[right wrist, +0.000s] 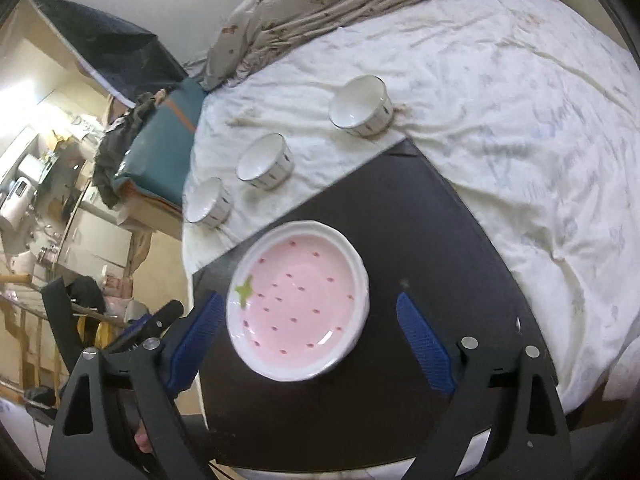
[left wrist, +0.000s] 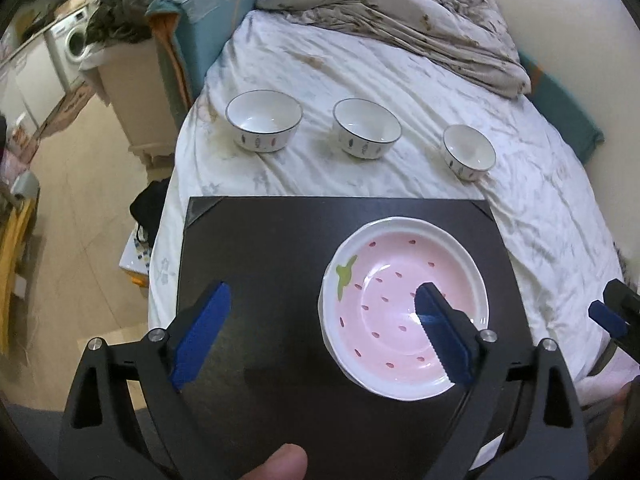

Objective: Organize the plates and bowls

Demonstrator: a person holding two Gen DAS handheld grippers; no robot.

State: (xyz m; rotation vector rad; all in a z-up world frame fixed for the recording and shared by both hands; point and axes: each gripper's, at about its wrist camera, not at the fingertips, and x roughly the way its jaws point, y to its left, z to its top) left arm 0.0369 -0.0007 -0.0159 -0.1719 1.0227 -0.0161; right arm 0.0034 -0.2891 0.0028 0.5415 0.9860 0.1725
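A pink strawberry-pattern plate (left wrist: pixel 404 304) with a white rim lies on a black board (left wrist: pixel 260 264) on the bed; it seems to sit on another plate. It also shows in the right wrist view (right wrist: pixel 298 300). Three white bowls stand in a row on the sheet beyond the board: left (left wrist: pixel 264 126), middle (left wrist: pixel 366 128), right (left wrist: pixel 469 152). My left gripper (left wrist: pixel 320 328) is open above the board, its right finger over the plate. My right gripper (right wrist: pixel 310 344) is open, held above the plate. Both are empty.
A crumpled grey duvet (left wrist: pixel 392 12) lies at the far end of the bed. A teal cushion (left wrist: pixel 200 32) and a white bin stand left of the bed. The right gripper's tip (left wrist: pixel 612 316) shows at the right edge.
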